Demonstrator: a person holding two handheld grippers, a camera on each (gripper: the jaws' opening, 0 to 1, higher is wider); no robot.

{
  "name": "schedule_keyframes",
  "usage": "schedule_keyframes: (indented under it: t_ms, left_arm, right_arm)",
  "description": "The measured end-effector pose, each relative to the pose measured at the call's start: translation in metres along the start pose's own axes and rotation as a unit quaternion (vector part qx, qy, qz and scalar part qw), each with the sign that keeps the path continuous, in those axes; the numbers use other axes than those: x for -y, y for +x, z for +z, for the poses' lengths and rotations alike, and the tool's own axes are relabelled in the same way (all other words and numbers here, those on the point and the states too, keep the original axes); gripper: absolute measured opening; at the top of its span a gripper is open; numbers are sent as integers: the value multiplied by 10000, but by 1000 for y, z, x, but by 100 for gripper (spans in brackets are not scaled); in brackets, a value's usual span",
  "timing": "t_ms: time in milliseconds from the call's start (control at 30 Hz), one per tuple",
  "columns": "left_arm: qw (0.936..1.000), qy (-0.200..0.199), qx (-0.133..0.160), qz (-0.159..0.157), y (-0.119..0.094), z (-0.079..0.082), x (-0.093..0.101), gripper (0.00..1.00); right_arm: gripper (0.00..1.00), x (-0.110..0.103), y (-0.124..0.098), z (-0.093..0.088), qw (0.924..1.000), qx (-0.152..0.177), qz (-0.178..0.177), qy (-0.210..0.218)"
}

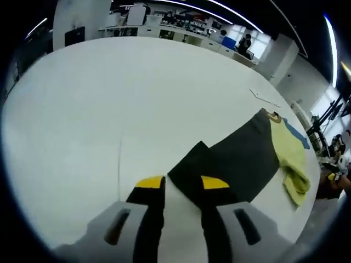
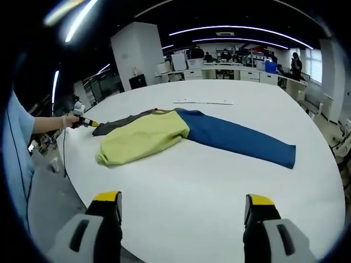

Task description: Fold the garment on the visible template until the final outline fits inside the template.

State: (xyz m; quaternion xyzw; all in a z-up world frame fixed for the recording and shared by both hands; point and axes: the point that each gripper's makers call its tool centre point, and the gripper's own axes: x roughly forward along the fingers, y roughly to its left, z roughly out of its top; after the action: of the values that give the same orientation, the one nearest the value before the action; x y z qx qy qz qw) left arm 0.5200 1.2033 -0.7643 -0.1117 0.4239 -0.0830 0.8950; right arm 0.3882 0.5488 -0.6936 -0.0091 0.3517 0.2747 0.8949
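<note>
A long-sleeved garment lies spread on the white table. It has a yellow-green body, a blue sleeve and a dark grey sleeve. My right gripper hangs wide open over bare table in front of it. In the left gripper view the dark grey sleeve runs from the yellow-green body down to my left gripper. Its jaws stand a narrow gap apart with table showing between them. The sleeve end lies under the right jaw. In the right gripper view a hand holds the left gripper at that sleeve end.
Thin lines mark the table beyond the garment, and another thin line runs left of my left gripper. A person's blue sleeve shows at the table's left edge. Desks and people stand far behind the table.
</note>
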Motion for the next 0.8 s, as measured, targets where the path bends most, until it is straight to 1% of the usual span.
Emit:
schedule_keyframes:
  t_ms: [67, 167, 233, 300, 367, 400, 433, 500, 600, 667, 733, 800]
  left_arm:
    - [10000, 29, 1, 34, 3, 1, -3, 19]
    - [9999, 58, -102, 90, 6, -2, -4, 16]
    - [9999, 73, -118, 93, 7, -3, -4, 14]
    - [9999, 36, -97, 104, 7, -3, -4, 11]
    - [9999, 31, -71, 104, 7, -3, -3, 4]
    - [10000, -19, -13, 26, 6, -1, 0, 0]
    - [10000, -33, 36, -6, 5, 0, 2, 0]
    - [10000, 25, 41, 17, 3, 1, 4, 0]
    - [9998, 113, 126, -104, -3, 6, 14, 0]
    - [9993, 213, 235, -220, -9, 13, 25, 0]
    - [9979, 391, 328, -400, -14, 20, 42, 0]
    - [9966, 530, 338, -541, -17, 23, 59, 0]
  right_arm:
    - [93, 0, -1, -1, 10000, 1, -11, 21]
    - [93, 1, -2, -2, 10000, -18, -34, 42]
    - [93, 1, -3, -3, 10000, -16, -42, 51]
    - [93, 1, -3, -3, 10000, -16, -45, 54]
    - [93, 1, -3, -3, 10000, -20, -48, 51]
    - [93, 0, -3, -3, 10000, -17, -47, 55]
    - [93, 0, -3, -3, 10000, -4, -42, 59]
    - [93, 0, -2, -3, 10000, -6, -39, 55]
    - [93, -1, -2, -2, 10000, 13, -22, 52]
    - [93, -1, -2, -1, 10000, 34, -18, 51]
    - [93, -1, -2, -1, 10000, 39, -15, 41]
    - [93, -1, -2, -1, 10000, 60, -1, 55]
